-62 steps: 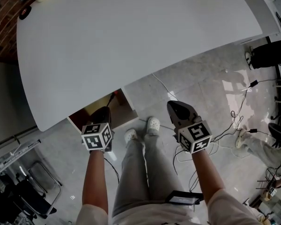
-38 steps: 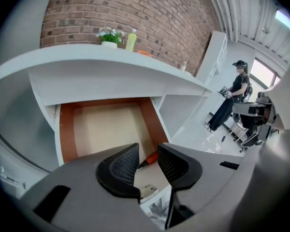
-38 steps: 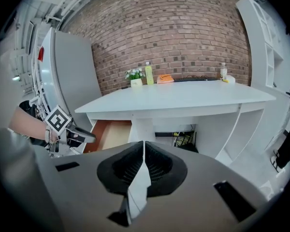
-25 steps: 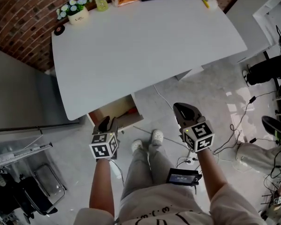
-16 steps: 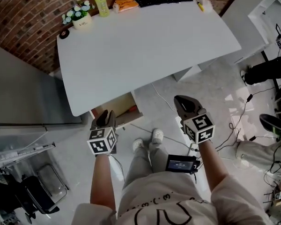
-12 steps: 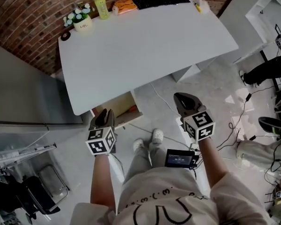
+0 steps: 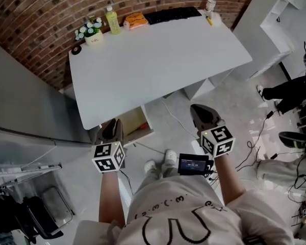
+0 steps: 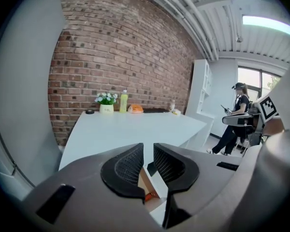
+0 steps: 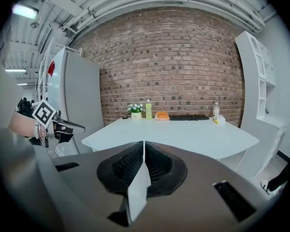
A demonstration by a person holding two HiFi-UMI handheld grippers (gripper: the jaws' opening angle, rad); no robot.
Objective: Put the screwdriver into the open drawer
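The open drawer (image 7: 134,122) hangs under the white table (image 7: 158,55) at its near left corner. Something small and orange (image 8: 149,195) lies in it; I cannot tell whether it is the screwdriver. My left gripper (image 7: 111,125) hovers just in front of the drawer. Its jaws have just been closing and stand a narrow gap apart (image 8: 148,151) with nothing between them. My right gripper (image 7: 197,109) is held off to the right over the floor. In the right gripper view it (image 9: 144,146) is shut, with no object between its pads.
Along the table's far edge by the brick wall stand a flower pot (image 7: 94,34), a green bottle (image 7: 112,20), an orange pack (image 7: 136,19), a keyboard (image 7: 172,14) and a white bottle (image 7: 210,4). A grey cabinet (image 7: 25,101) rises at left. Cables (image 7: 255,137) lie on the floor.
Both grippers have risen. The head view has swung up, so the whole table and the brick wall now show. The left gripper has drawn slightly back from the drawer.
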